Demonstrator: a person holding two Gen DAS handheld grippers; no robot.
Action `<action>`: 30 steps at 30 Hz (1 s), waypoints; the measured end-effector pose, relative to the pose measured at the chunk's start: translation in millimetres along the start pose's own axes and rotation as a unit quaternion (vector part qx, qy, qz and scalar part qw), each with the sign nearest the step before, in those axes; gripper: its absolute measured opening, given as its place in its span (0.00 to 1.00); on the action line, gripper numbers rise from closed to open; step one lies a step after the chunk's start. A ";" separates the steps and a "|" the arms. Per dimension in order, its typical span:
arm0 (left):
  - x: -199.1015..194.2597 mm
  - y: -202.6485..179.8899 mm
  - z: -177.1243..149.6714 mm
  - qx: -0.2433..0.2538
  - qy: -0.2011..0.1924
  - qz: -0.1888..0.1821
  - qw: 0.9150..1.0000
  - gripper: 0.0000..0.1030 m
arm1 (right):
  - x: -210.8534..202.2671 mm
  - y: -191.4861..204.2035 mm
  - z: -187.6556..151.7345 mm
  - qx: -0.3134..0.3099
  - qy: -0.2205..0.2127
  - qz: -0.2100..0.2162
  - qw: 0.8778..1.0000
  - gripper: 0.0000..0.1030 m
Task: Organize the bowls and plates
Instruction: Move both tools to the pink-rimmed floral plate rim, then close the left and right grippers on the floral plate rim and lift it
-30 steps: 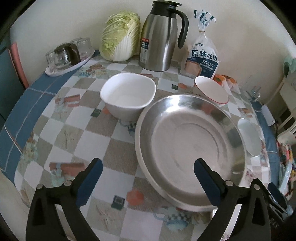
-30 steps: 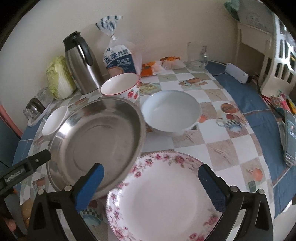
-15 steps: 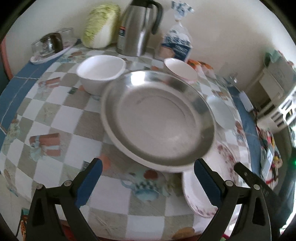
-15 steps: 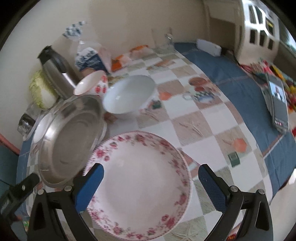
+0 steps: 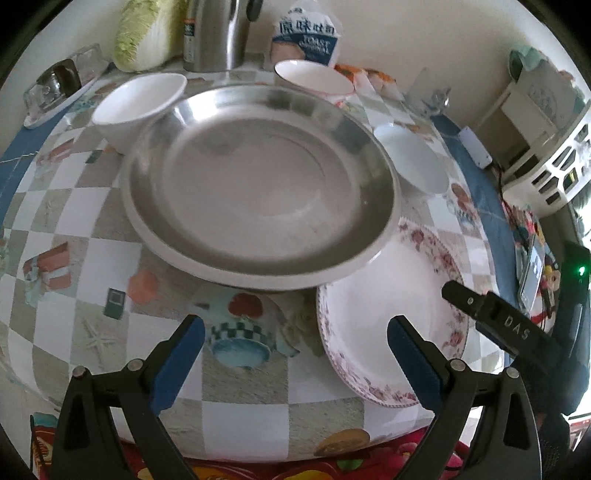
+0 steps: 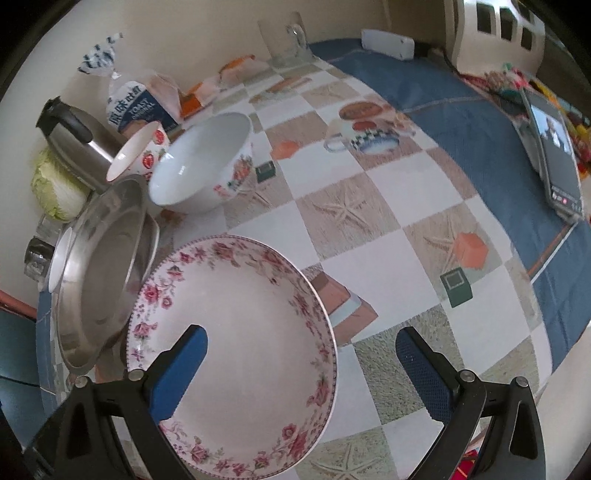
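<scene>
A large steel plate (image 5: 258,184) lies mid-table, its near rim overlapping the pink-flowered plate (image 5: 388,325) in the left wrist view. My left gripper (image 5: 295,339) is open over the bare tablecloth, short of both plates. My right gripper (image 6: 303,350) is open too. Its left finger hangs above the flowered plate (image 6: 236,332) and its right finger is past the rim, holding nothing. Behind stand a white bowl (image 5: 136,99), a red-rimmed bowl (image 5: 314,77) and a flower-printed bowl (image 6: 203,162). The steel plate (image 6: 103,266) appears left of the flowered one.
A steel thermos (image 5: 218,33), a cabbage (image 5: 147,33), a toast bag (image 5: 306,33) and a tray of glasses (image 5: 59,88) line the wall. A phone (image 6: 554,155) lies at the right, a glass mug (image 6: 288,40) at the back. The table's near edge runs just under both grippers.
My left gripper has drawn back from the steel plate toward the near edge. The right gripper has closed in on the flowered plate, its left finger now over it.
</scene>
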State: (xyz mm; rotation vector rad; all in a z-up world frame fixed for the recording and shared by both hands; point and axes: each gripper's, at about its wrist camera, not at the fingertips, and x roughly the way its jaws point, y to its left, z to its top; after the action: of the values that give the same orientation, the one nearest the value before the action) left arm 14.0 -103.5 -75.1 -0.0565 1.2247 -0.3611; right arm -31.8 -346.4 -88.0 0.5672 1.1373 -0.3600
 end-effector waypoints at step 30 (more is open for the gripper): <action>53.3 -16.6 4.9 -0.048 0.053 -0.022 0.997 0.32 | 14.9 -19.8 13.9 0.035 0.012 0.046 0.998 0.16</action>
State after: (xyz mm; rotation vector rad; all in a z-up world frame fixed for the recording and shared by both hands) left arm 30.1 -136.0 -117.9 -0.1491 1.3480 -0.3465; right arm -26.5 -370.4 -102.2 0.6838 1.1207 -0.3151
